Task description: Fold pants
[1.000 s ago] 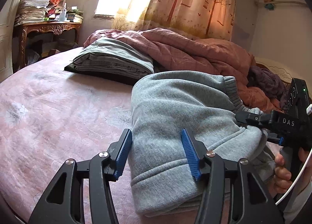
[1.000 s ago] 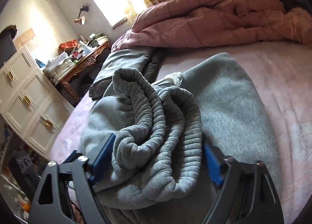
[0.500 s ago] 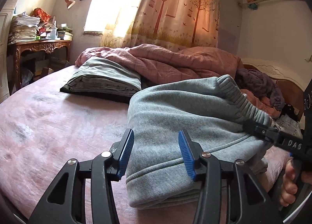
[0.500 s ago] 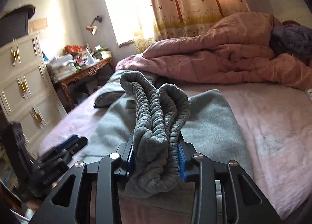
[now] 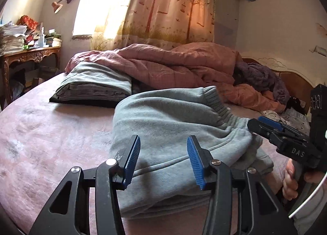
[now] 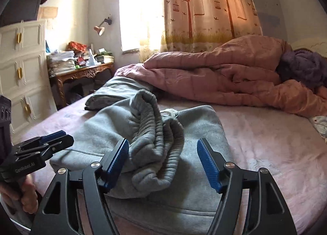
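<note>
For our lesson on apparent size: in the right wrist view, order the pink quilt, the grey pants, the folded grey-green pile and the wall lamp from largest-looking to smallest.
1. Pink quilt
2. Grey pants, close to it and nearer the camera, so unsure
3. Folded grey-green pile
4. Wall lamp

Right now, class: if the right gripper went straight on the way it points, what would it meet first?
The right gripper, its jaws opening, would first meet the ribbed waistband of the grey pants, which lies bunched between its fingers, apparently touching neither. How far ahead is hard to judge.
</note>
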Available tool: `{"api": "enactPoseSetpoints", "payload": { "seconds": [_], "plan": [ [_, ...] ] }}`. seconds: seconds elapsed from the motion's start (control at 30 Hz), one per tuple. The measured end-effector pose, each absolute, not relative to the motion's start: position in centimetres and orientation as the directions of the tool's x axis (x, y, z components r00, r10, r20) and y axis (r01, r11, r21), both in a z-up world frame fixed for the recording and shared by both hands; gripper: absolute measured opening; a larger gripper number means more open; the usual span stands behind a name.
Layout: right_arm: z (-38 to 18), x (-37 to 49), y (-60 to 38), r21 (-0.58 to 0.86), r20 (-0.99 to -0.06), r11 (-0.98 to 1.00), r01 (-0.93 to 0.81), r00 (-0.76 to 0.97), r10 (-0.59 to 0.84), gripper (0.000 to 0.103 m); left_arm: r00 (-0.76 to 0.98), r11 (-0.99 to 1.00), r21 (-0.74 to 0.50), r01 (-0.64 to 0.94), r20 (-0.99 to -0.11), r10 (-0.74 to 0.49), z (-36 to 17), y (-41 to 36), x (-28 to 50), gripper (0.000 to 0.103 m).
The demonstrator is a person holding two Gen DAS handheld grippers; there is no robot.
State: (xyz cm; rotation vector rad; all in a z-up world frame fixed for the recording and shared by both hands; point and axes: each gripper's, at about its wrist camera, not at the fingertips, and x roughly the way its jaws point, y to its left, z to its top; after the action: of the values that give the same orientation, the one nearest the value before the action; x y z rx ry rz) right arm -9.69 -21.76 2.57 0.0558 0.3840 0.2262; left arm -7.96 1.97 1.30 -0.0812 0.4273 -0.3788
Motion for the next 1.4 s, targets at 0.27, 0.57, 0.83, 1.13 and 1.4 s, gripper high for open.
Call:
{"api": "enactPoseSetpoints", "payload": {
  "seconds": [0.27,0.57,0.83,1.13,1.4],
  "plan": [
    [4.2,-3.6,-26.4,0.17,-0.493,0.941,-0.294,0.801,0.34,0.036,0.729,0.843,-0.13,0.522,-0.444,-0.521,3.0,-4.2,-7.5,0.057],
    [0.5,3.5,-26.1,0.273,-0.643,0.838,-0.473,0.559,0.524,0.028,0.669,0.839,-0.141,0.526,-0.541,-0.51,1.8,-8.8,-4.7,0.057],
    [-0.3,5.9,-26.9,0.417,-0.596,0.784,-0.46,0.513,0.618,0.012,0.702,0.847,-0.167,0.505,-0.491,-0.516,2.0,-8.6,-4.7,0.018],
    [1.2,7.3,-27.0,0.368,-0.61,0.837,-0.406,0.573,0.547,0.012,0.634,0.803,-0.237,0.547,-0.508,-0.583,2.5,-7.7,-4.7,0.016],
    [0.9,6.4,-27.1,0.324,-0.611,0.866,-0.381,0.615,0.499,0.023,0.627,0.797,-0.244,0.552,-0.508,-0.59,-0.2,-8.0,-4.8,0.019]
  ]
}}
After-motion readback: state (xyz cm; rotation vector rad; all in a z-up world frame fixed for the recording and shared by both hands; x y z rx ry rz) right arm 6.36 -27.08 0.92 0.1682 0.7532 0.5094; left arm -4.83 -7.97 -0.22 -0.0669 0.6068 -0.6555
